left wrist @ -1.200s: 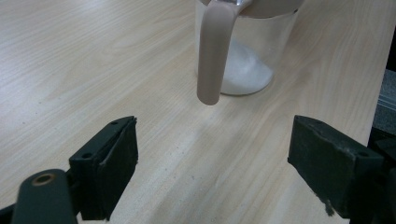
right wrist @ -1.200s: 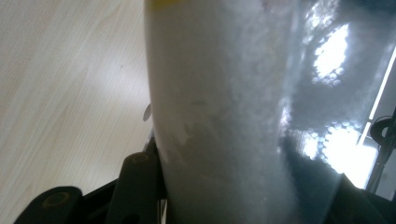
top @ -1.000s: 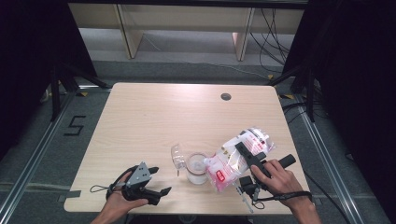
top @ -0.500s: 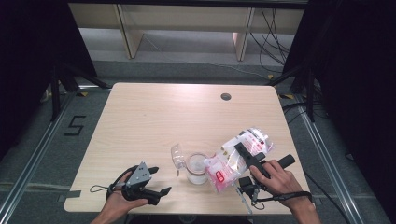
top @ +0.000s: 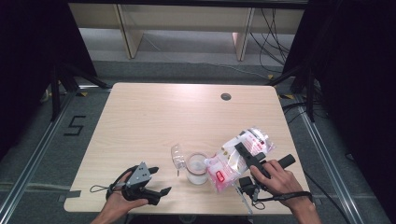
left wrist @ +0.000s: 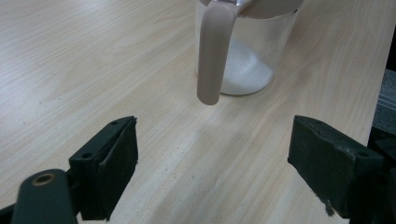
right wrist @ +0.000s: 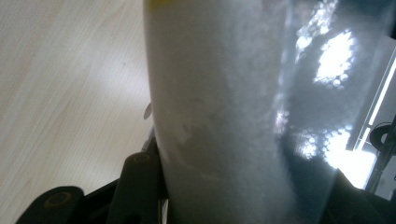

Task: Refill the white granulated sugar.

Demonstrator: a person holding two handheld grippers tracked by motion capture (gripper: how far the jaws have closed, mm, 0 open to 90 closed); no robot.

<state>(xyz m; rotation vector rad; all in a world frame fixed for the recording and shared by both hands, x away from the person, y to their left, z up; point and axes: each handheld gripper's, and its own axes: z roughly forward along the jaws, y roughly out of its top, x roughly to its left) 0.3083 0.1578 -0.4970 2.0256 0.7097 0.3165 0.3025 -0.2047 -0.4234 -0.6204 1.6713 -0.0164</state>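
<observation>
- Right gripper [top: 243, 154] clamps a clear plastic bag [top: 236, 158] of white powder, tilted against the jar [top: 196, 168].
- Left gripper [left wrist: 212, 154] rests spread wide, empty, facing the jar's handle [left wrist: 212, 51].

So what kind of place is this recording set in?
Probably a lab recording station: a bare wooden table between black curtains, loose cables behind it, and a taped "5" on the floor.

Jar [top: 196, 167] mid-table — bag [top: 236, 158] right, left claw [top: 158, 181] left.

High view looks down on the table [top: 140, 121] — both gripper views sit close, sharing its wood.
</observation>
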